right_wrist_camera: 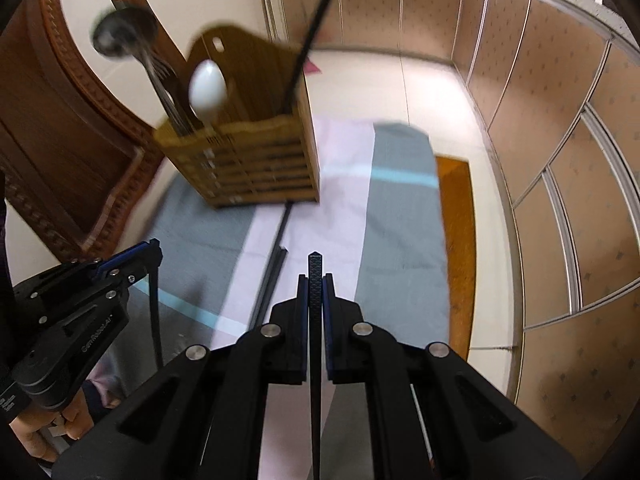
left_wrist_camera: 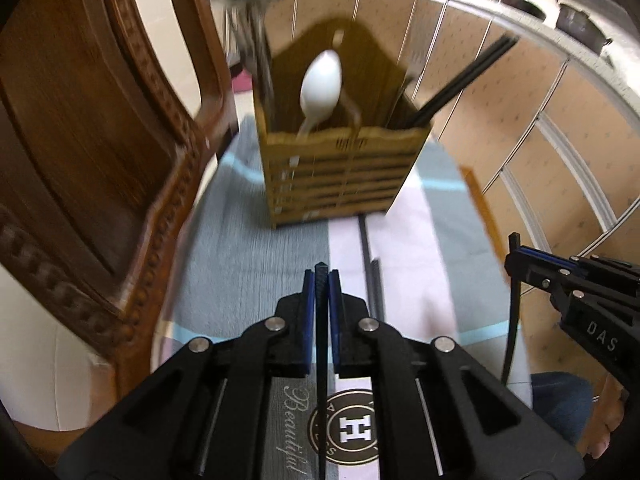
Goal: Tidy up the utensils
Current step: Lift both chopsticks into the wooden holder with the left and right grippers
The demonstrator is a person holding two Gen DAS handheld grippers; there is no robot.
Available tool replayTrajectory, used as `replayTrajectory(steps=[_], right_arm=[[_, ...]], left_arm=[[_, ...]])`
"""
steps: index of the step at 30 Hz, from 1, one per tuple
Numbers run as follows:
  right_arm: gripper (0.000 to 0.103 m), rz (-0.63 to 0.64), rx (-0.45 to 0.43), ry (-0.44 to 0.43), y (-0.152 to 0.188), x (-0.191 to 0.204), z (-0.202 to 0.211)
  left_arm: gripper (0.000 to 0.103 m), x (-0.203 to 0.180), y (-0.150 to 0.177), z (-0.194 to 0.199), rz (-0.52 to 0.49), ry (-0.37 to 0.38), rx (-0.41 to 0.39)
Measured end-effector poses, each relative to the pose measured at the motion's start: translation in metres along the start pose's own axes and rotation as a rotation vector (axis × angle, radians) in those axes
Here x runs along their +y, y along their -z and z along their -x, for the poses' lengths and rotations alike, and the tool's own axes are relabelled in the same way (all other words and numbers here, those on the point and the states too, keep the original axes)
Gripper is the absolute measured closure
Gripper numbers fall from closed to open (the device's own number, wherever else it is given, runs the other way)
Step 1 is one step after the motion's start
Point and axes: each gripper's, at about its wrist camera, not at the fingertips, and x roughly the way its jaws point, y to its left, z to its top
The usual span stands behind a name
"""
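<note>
Each claw is gripping one black chopstick.
Left claw (left_wrist_camera: 321, 280) and right claw (right_wrist_camera: 315, 280) are clenching chopsticks (left_wrist_camera: 320, 300), lower ends hidden; blurred holder (left_wrist_camera: 344, 168) is standing at the tabletop's (left_wrist_camera: 248, 248) far edge.

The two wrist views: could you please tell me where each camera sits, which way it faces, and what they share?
Left wrist: sits on the left hand-held gripper, shut on a black chopstick, facing the wooden utensil holder; the right hand-held gripper shows at right.
Right wrist: sits on the right hand-held gripper, shut on another chopstick, facing the same holder from the right; the person's hand shows.
Shared: holder, white spoon, striped cloth.
</note>
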Motion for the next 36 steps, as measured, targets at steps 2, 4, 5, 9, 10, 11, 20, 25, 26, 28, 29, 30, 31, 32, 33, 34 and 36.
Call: replayTrajectory(steps=[2,4,5,9,10,11,20,25,26,28,29,30,31,32,33,34,36], right_arm=[[0.096,-0.001,-0.035,-0.008,-0.002,0.000,0.014],[0.096,0.000,-0.072,-0.015,-0.005,0.000,0.027],[0.096,-0.001,-0.093,-0.020,-0.006,0.001,0.035],[0.096,0.011,-0.179,-0.024,-0.007,0.005,0.063],[0.096,0.015,-0.195,-0.018,-0.006,0.006,0.068],[0.096,0.018,-0.205,-0.015,-0.006,0.007,0.072],[0.096,0.018,-0.290,-0.012,-0.005,0.005,0.094],[0.096,0.047,-0.307,0.015,-0.003,0.011,0.097],[0.096,0.051,-0.307,0.018,-0.003,0.013,0.097],[0.096,0.057,-0.307,0.026,-0.001,0.015,0.095],[0.096,0.060,-0.306,0.028,-0.001,0.015,0.094],[0.096,0.065,-0.303,0.030,0.000,0.016,0.093],[0.096,0.071,-0.307,0.035,0.001,0.017,0.093],[0.096,0.075,-0.308,0.036,0.001,0.018,0.093],[0.096,0.075,-0.307,0.034,0.000,0.019,0.093],[0.096,0.073,-0.307,0.034,0.000,0.019,0.094],[0.096,0.069,-0.310,0.029,-0.001,0.019,0.096]], left_arm=[[0.096,-0.001,-0.005,0.014,-0.003,0.009,-0.034],[0.096,-0.002,-0.010,0.028,-0.004,0.012,-0.071],[0.096,-0.002,-0.011,0.034,-0.005,0.014,-0.085],[0.096,-0.002,-0.017,0.057,-0.005,0.009,-0.150],[0.096,-0.002,-0.018,0.063,-0.004,0.003,-0.169],[0.096,-0.004,-0.018,0.066,-0.001,0.000,-0.178],[0.096,0.005,-0.025,0.108,0.020,-0.018,-0.317],[0.096,0.007,-0.026,0.115,0.018,-0.017,-0.324],[0.096,0.008,-0.027,0.117,0.020,-0.017,-0.324],[0.096,0.008,-0.026,0.117,0.019,-0.018,-0.320],[0.096,0.008,-0.024,0.116,0.018,-0.019,-0.319],[0.096,0.008,-0.023,0.116,0.016,-0.020,-0.316],[0.096,0.008,-0.022,0.115,0.014,-0.020,-0.313],[0.096,0.007,-0.021,0.114,0.014,-0.018,-0.310],[0.096,0.006,-0.021,0.113,0.013,-0.017,-0.308],[0.096,0.006,-0.021,0.113,0.011,-0.016,-0.309],[0.096,0.004,-0.022,0.115,0.007,-0.018,-0.313]])
